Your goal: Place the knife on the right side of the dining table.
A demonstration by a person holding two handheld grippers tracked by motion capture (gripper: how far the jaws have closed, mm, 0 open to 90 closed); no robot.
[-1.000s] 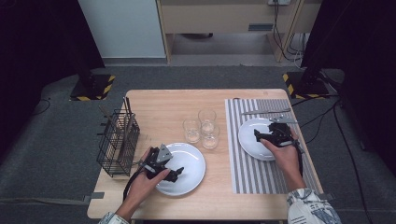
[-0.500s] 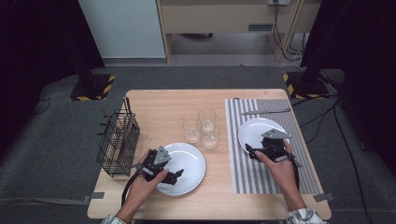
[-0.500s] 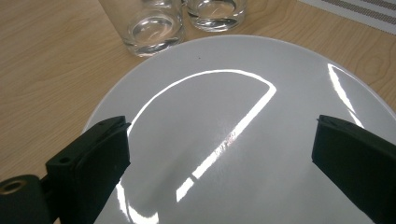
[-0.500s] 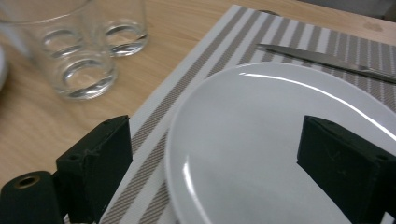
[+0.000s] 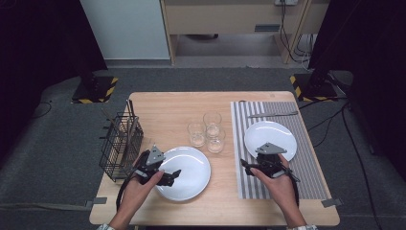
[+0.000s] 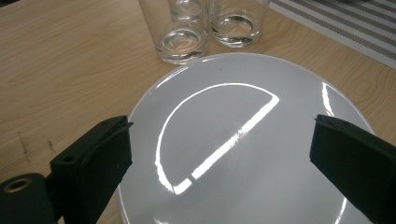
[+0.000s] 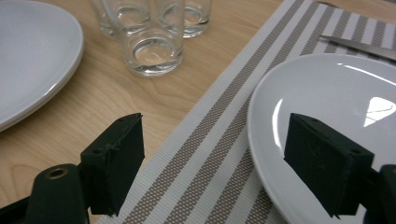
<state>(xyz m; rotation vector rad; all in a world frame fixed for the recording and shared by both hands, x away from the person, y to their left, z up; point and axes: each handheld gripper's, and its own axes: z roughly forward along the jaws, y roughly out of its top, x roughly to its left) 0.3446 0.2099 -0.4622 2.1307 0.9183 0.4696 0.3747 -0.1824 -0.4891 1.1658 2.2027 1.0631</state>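
left gripper [image 5: 174,175] jaws wide apart over white plate [image 6: 261,154], nothing gripped. right gripper [image 7: 215,163] unclenched too, jaws just been closing a bit w/ only the striped mat between. plate prob. stiff, slick, breakable; grab at rim.

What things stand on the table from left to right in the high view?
Wire basket → left gripper → bare-wood plate → three glasses → right gripper → plate on the striped mat.
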